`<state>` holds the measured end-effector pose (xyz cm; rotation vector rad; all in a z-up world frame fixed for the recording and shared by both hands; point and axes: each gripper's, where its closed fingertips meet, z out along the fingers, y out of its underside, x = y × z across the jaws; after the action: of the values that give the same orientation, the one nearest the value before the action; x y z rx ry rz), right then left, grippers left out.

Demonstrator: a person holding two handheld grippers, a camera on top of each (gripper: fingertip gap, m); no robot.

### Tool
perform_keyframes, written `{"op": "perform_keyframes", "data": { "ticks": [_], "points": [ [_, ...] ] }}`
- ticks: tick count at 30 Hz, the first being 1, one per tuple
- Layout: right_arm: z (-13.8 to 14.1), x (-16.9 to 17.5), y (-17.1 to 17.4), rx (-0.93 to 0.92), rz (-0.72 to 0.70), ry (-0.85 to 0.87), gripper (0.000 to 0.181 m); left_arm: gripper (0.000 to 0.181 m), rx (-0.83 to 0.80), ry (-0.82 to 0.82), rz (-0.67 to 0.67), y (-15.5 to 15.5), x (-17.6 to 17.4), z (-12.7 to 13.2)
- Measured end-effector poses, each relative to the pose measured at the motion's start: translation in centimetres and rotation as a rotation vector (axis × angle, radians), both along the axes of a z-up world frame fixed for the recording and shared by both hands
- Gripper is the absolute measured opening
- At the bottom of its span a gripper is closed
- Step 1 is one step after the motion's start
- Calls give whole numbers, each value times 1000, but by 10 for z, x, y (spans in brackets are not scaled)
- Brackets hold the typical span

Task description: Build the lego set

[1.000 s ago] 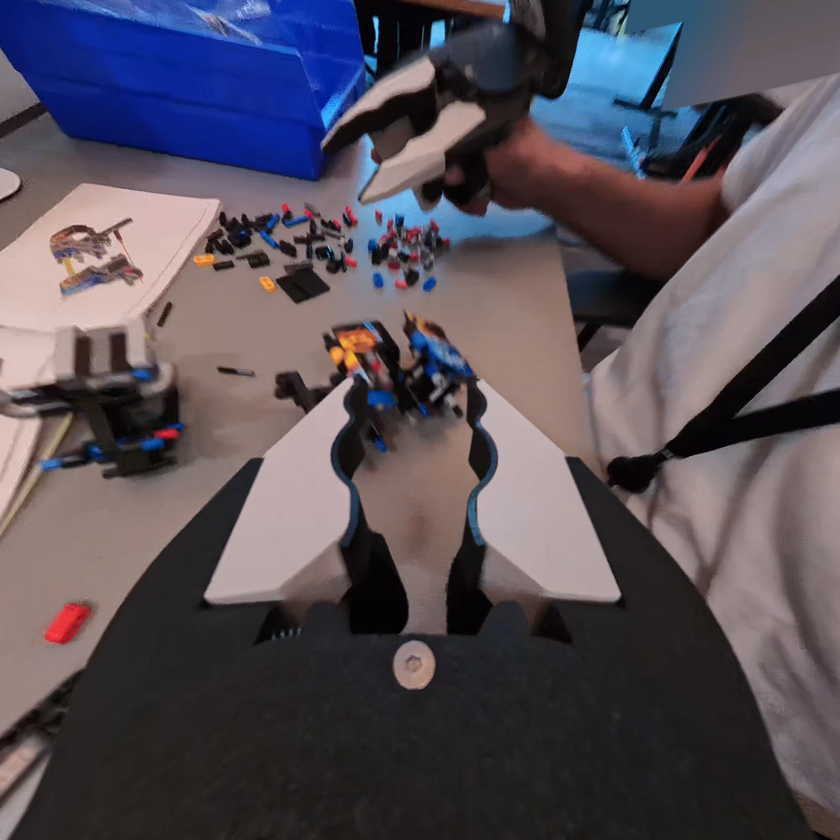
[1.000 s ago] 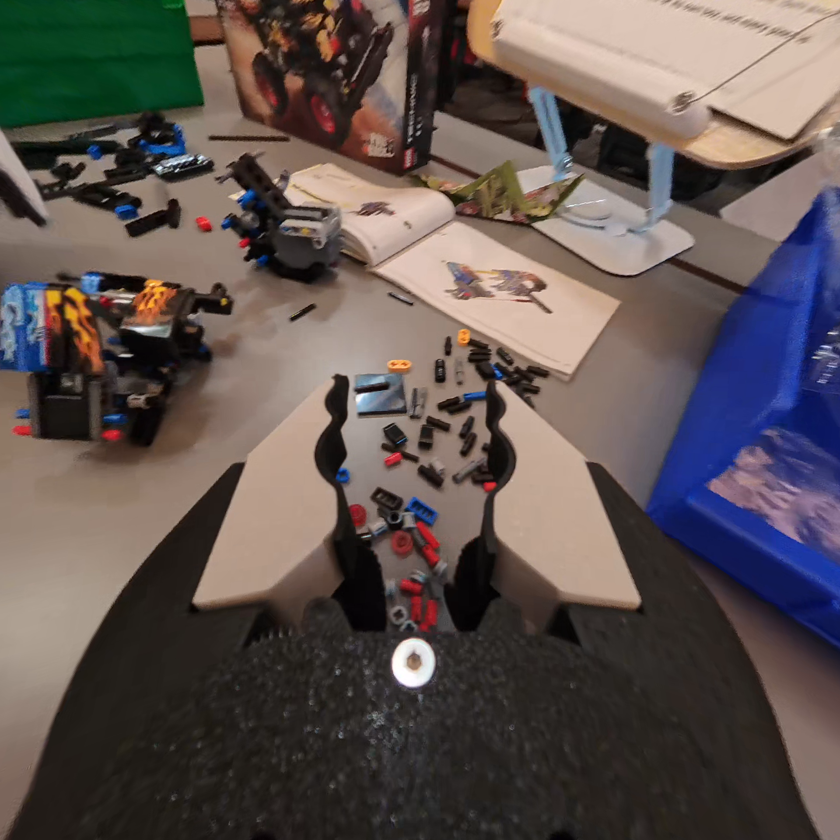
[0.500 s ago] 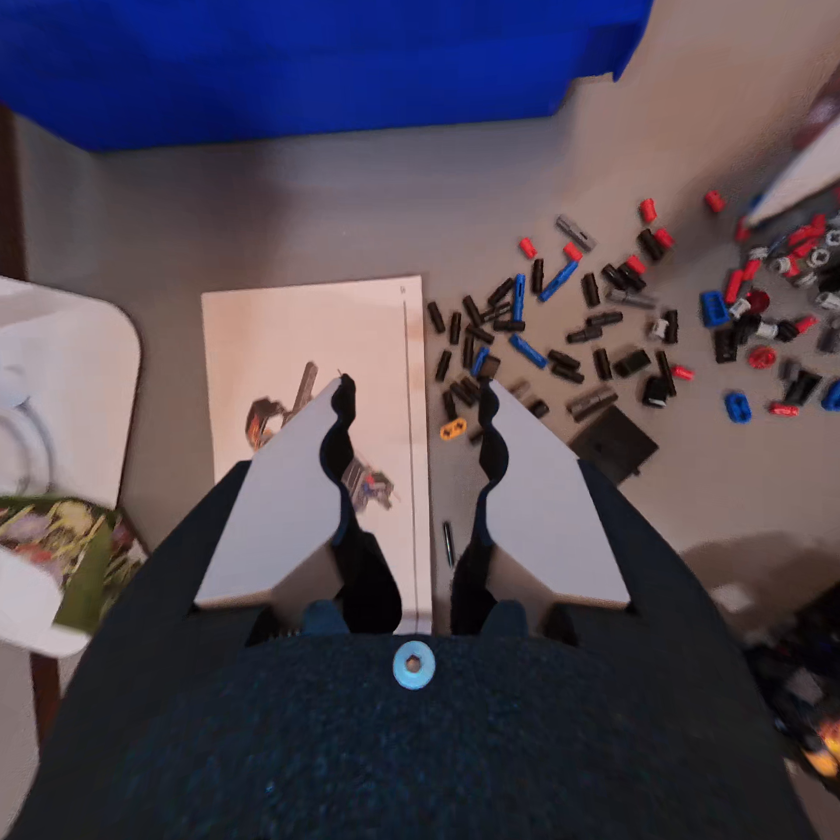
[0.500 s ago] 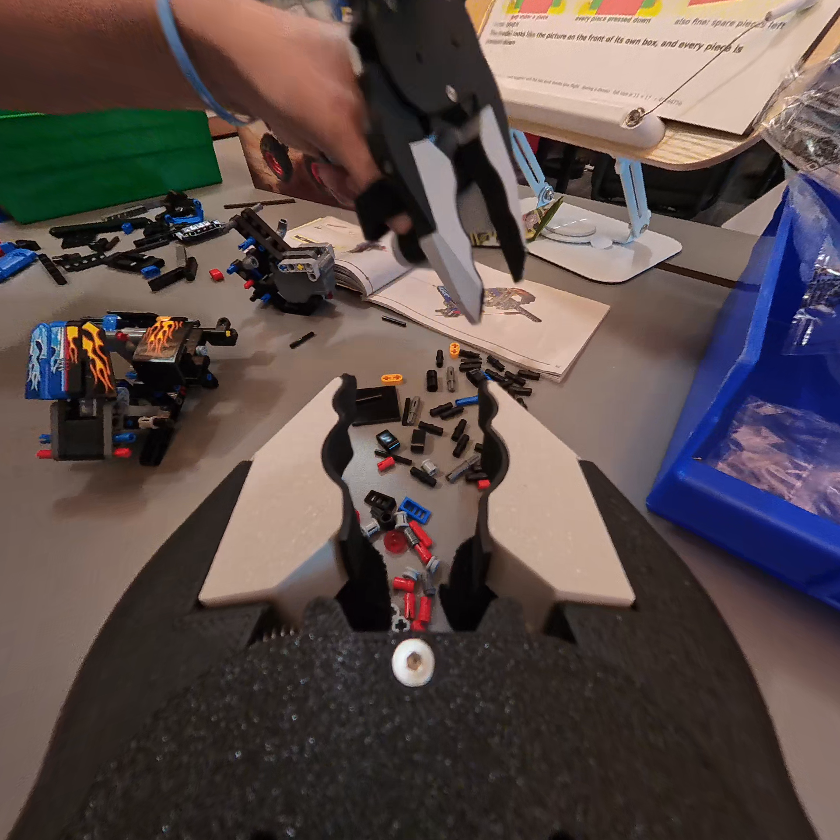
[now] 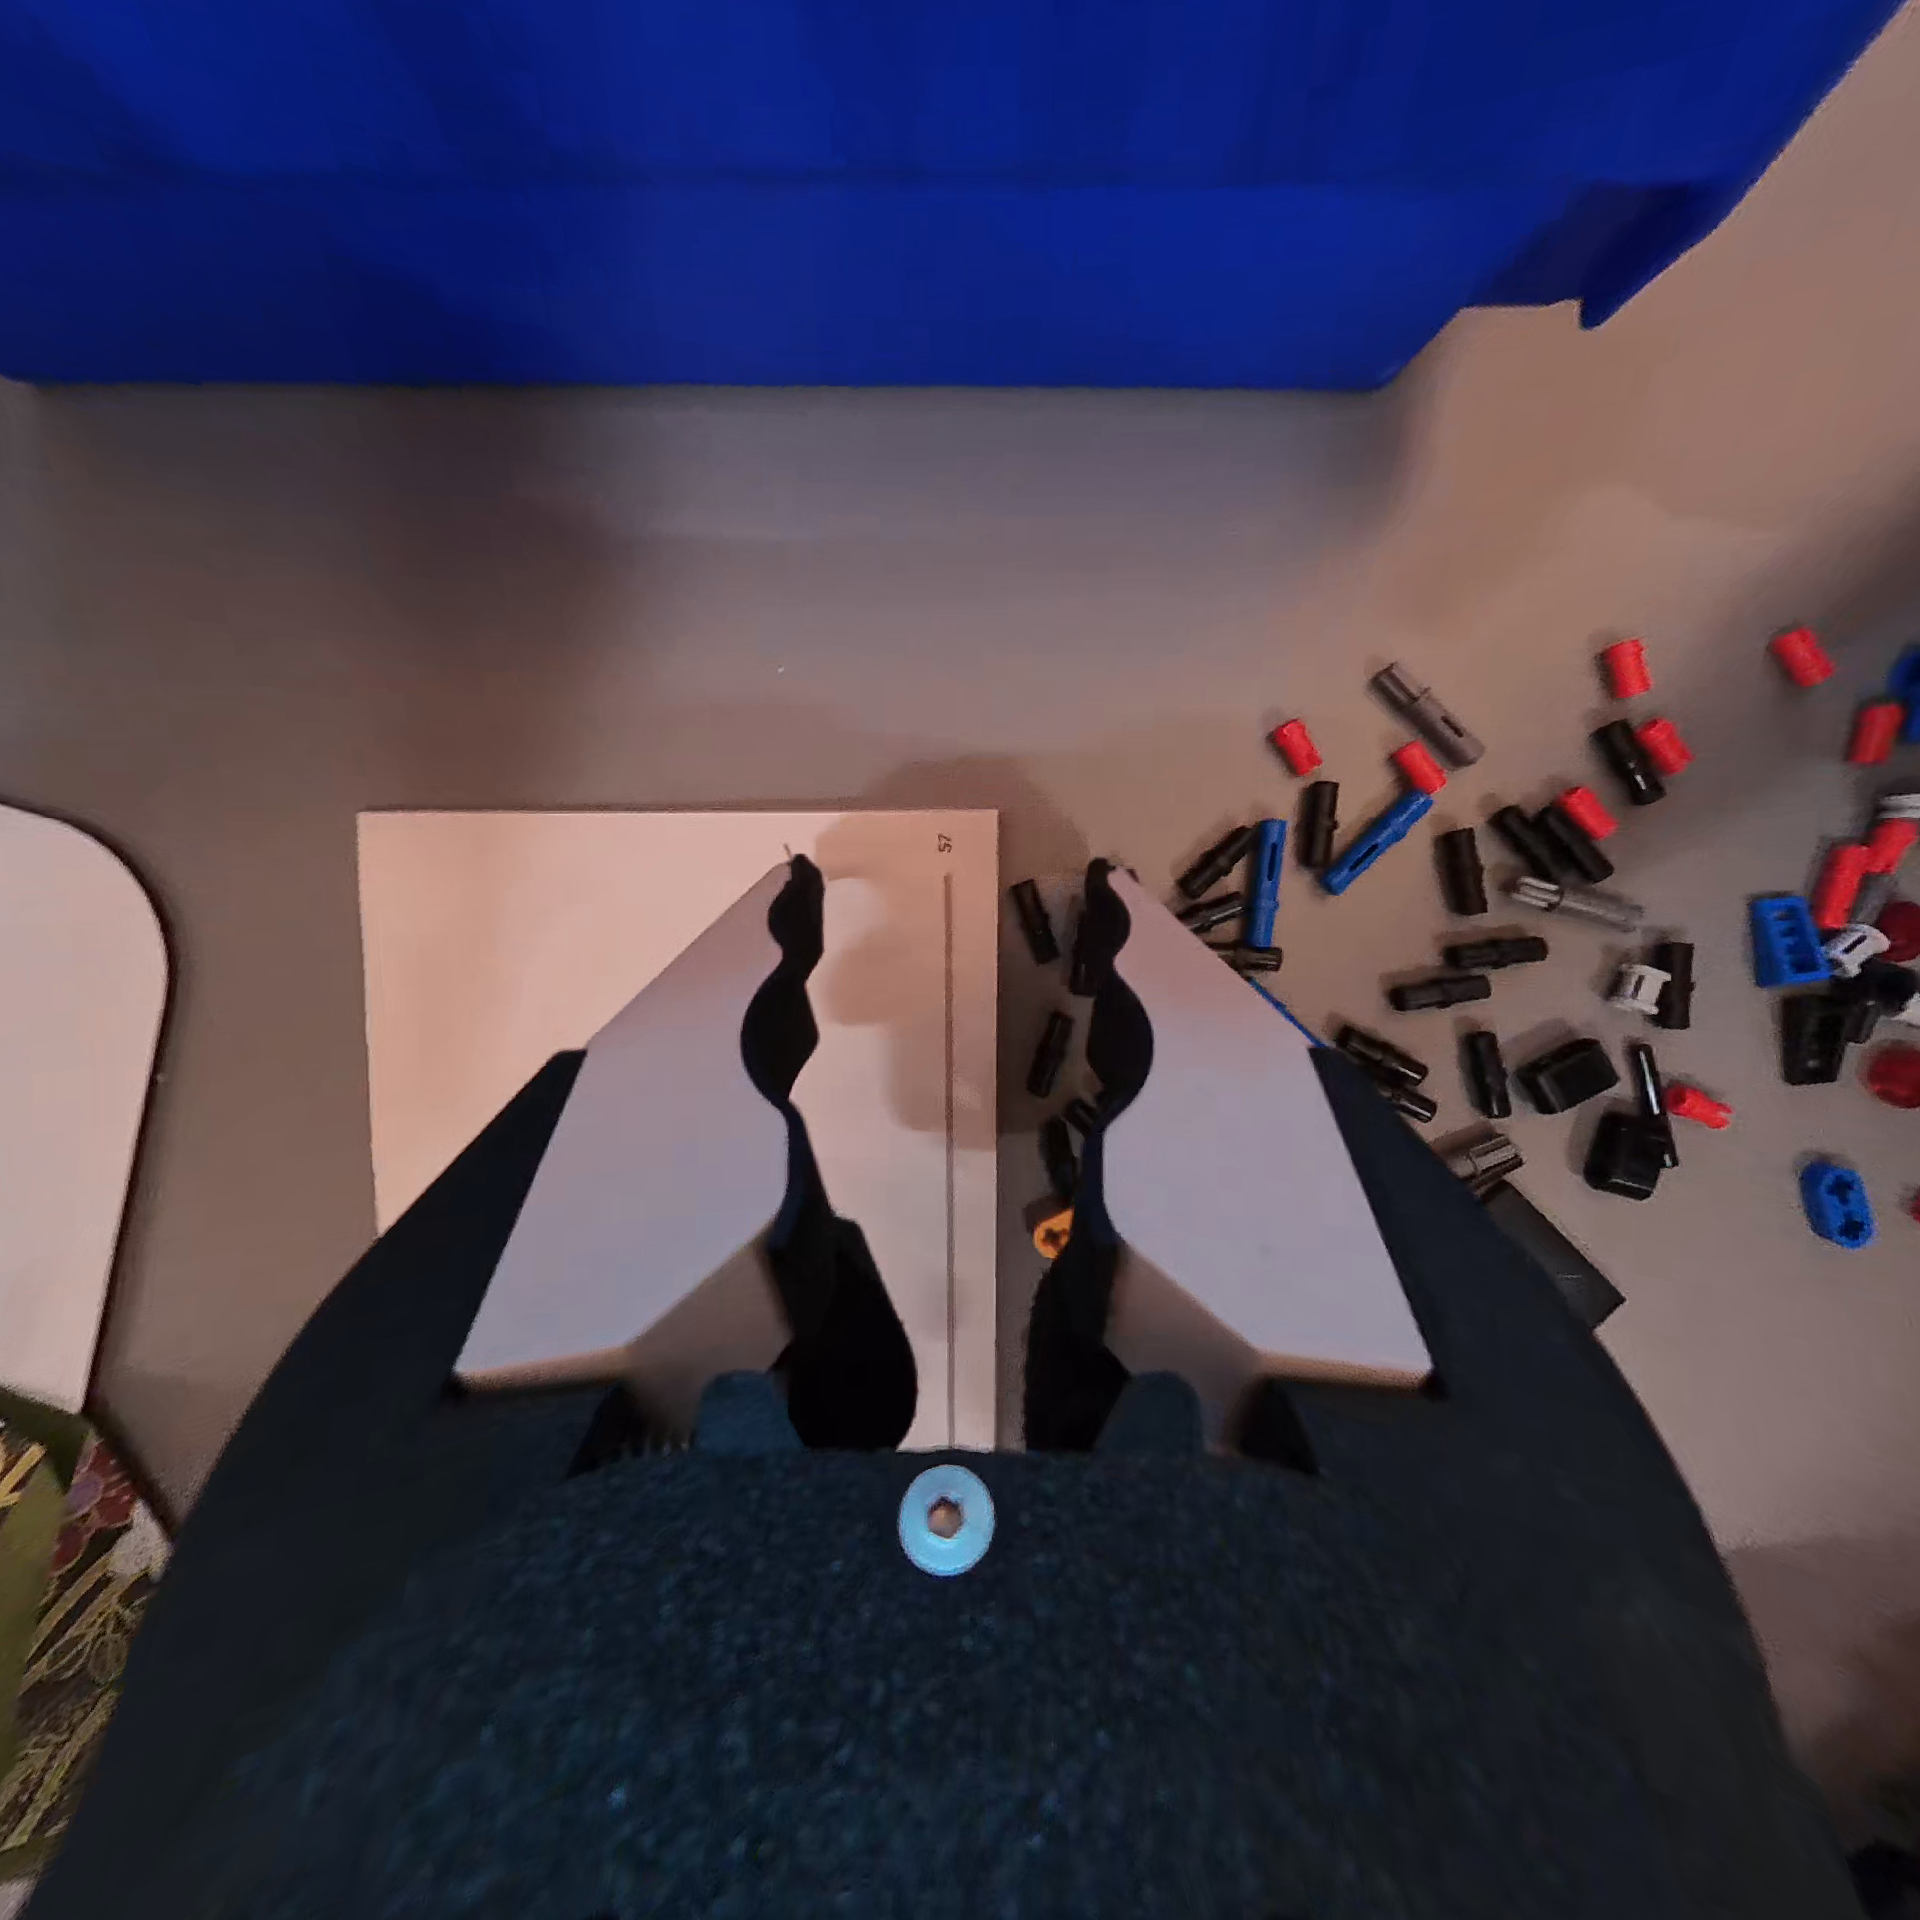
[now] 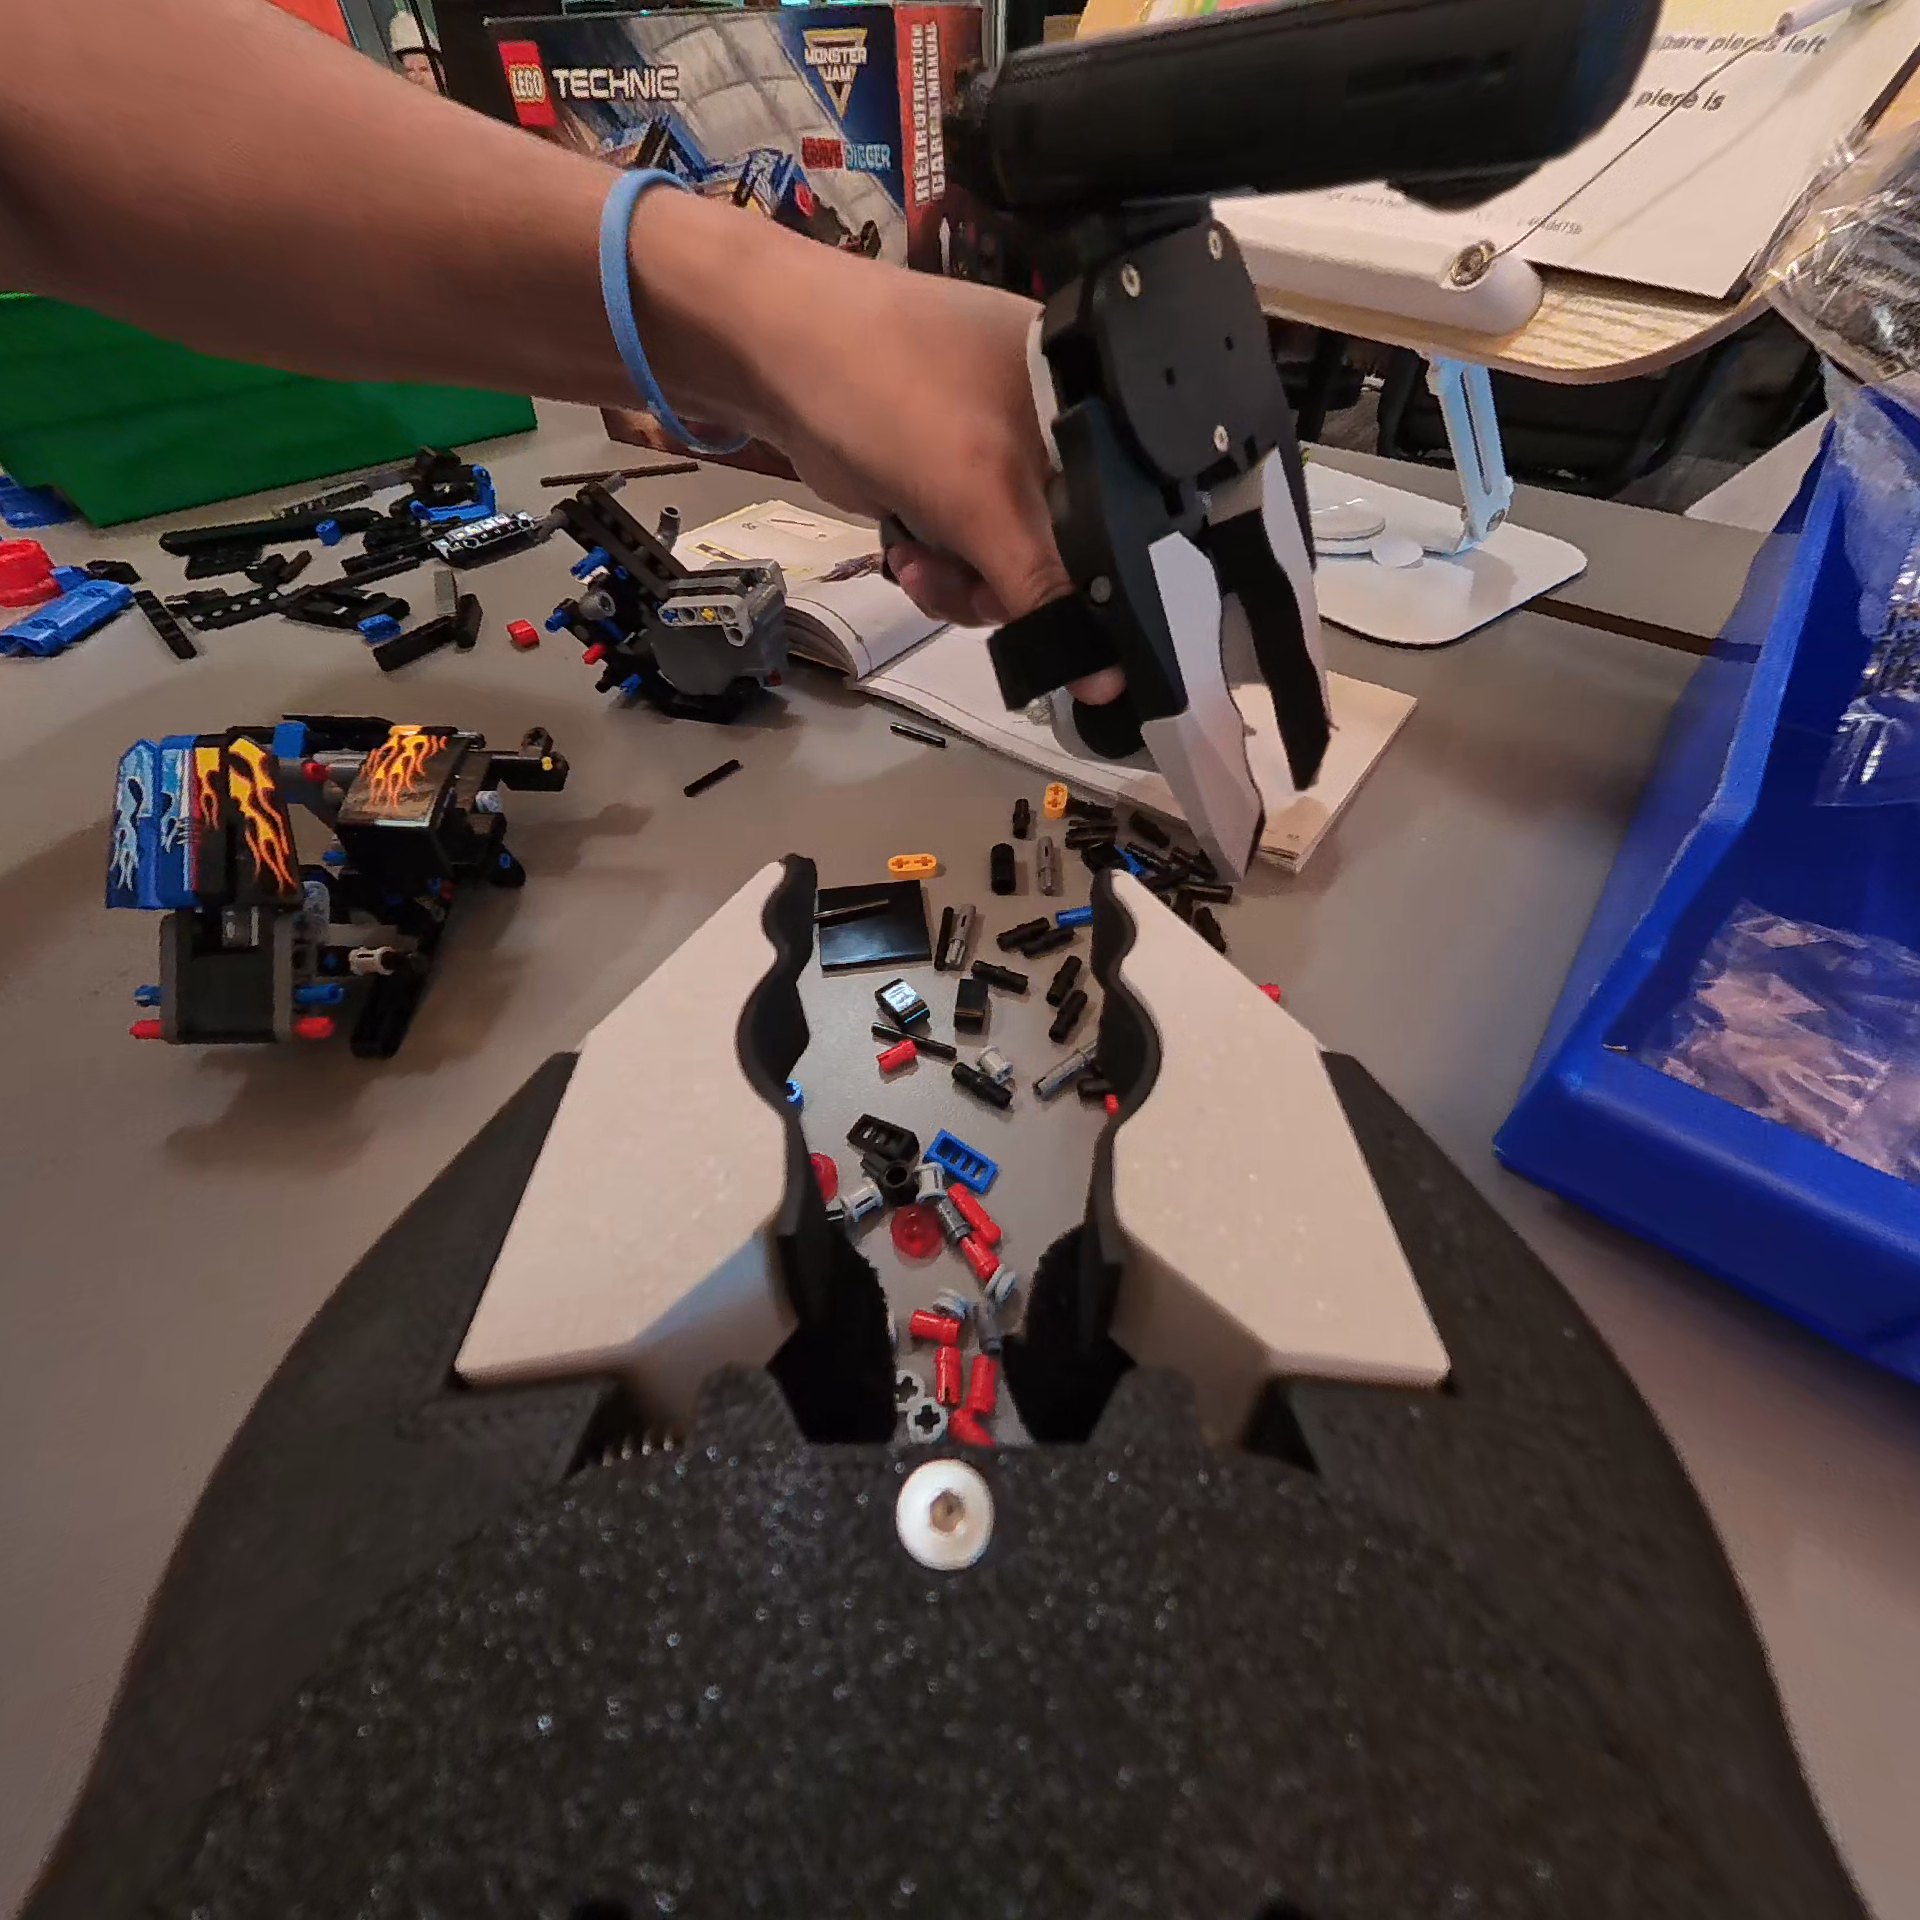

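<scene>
While the left gripper (image 5: 951, 883) hangs agape over the instruction page's (image 5: 623, 935) corner, with black pins (image 5: 1049, 1049) at 3 o'clock, the right gripper (image 6: 951, 883), likewise apart and empty, faces those light, slippery pins (image 6: 1023, 935), best pinched across their middles.

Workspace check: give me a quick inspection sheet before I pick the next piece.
Surface: grey table, crowded.
Job's things: loose pins; flame-marked truck body; grey sub-assembly; open instruction booklet.
Clutter: blue bin; set box; white stand.
Grippers: left hand-held gripper open, empty, over booklet edge; right hand-held gripper open, empty, over pins.
Cables: nothing seen.
Surroundings: green board.
</scene>
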<state>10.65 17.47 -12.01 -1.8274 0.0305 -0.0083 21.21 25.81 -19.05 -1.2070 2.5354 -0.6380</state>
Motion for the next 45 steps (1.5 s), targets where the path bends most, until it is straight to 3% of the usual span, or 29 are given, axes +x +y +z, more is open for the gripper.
{"op": "perform_keyframes", "data": {
  "ticks": [5,8,25,33,42,45],
  "points": [
    [0,0,-1,3,6,9,52,10,-13,5,17,-2,0,-1],
    [1,0,-1,4,6,14,51,0,-23,-5,9,-4,-2,2],
    [-2,0,0,-13,6,12,48,0,65,-139,33,19,-10,24],
    [-5,5,4,-35,-22,-20,47,0,-17,-153,86,32,-24,31],
    [-20,45,48,-336,-38,-65,57,0,-161,-196,176,55,-41,55],
    [-17,51,58,-359,-14,-47,58,0,-191,-189,139,37,-28,54]
  ]
}}
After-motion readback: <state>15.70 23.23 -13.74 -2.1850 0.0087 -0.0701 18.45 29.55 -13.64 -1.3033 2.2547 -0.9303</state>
